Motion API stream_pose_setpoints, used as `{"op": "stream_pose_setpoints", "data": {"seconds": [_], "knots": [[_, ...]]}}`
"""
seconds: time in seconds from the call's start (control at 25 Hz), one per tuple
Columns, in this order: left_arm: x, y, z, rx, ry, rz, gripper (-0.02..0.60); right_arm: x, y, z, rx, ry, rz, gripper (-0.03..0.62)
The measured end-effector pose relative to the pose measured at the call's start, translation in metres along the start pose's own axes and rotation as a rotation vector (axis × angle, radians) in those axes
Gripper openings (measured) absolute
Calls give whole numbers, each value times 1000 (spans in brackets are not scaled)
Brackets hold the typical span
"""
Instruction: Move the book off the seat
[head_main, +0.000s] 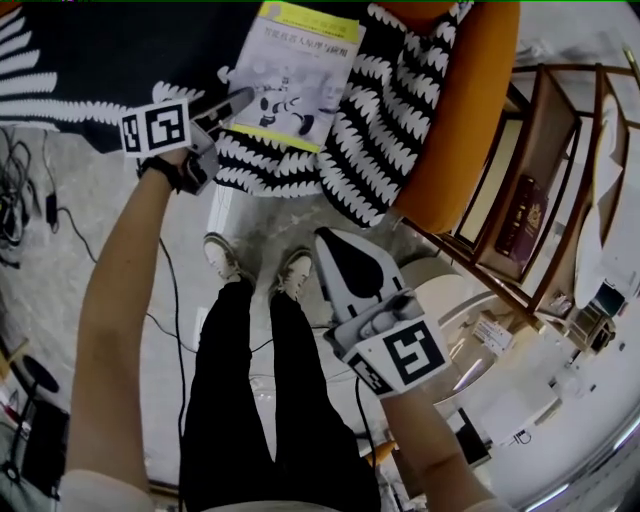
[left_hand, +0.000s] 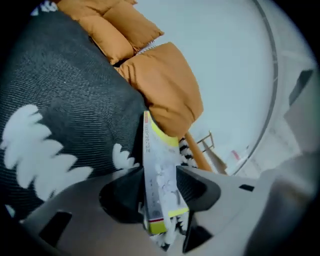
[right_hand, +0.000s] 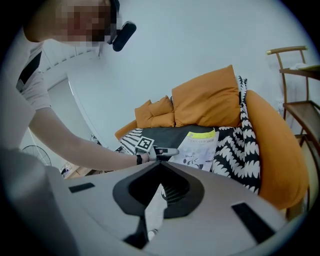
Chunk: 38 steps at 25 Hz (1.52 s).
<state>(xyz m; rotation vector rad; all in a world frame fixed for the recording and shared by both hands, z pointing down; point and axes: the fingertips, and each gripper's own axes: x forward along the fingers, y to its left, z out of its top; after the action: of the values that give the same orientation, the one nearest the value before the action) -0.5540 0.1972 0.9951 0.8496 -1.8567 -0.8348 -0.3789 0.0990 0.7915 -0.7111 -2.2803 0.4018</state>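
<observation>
Grasp step in hand. Book lay flat on the sofa seat, partly on the black-and-white throw, cover up. Left gripper reached in from the seat's front edge; its fingers pinched the book's near edge, the spine side showing between them in the left gripper view. Book looked barely raised, if at all; most of it rested on the seat.

Right gripper hung back over the floor, well apart from the sofa, fingers pressed together on nothing.

Next move, by my reading: lift and draw the book clear of the seat, then set it down elsewhere. Grip sat on one edge only, so the thin book would likely droop or swing; a slow lift seemed wise. The shelf beside the sofa arm was one possible spot.
</observation>
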Motion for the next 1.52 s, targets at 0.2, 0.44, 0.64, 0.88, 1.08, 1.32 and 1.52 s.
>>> {"op": "stream_pose_setpoints", "data": {"seconds": [0.2,0.44,0.64,0.88,1.08,1.32,1.52], "knots": [[24,-16,-10,36,40,-22,216,-2,-2,-7,-2,18,5,21],[36,-1,-14,28,67,70,175,-4,-4,1,-19,6,12,21],[56,-14,-31,87,206,40,184,-6,-7,-8,-12,15,-3,21],[47,-30,-26,30,123,-9,97,-20,-1,-7,-26,19,-20,21],[27,-54,-27,158,70,51,94,-32,3,9,-23,-11,-46,21],[-8,-92,-22,222,51,36,78,-45,15,29,-28,-54,-62,21],[-38,-128,-38,204,84,-48,77,-53,34,38,0,-70,-97,21]]}}
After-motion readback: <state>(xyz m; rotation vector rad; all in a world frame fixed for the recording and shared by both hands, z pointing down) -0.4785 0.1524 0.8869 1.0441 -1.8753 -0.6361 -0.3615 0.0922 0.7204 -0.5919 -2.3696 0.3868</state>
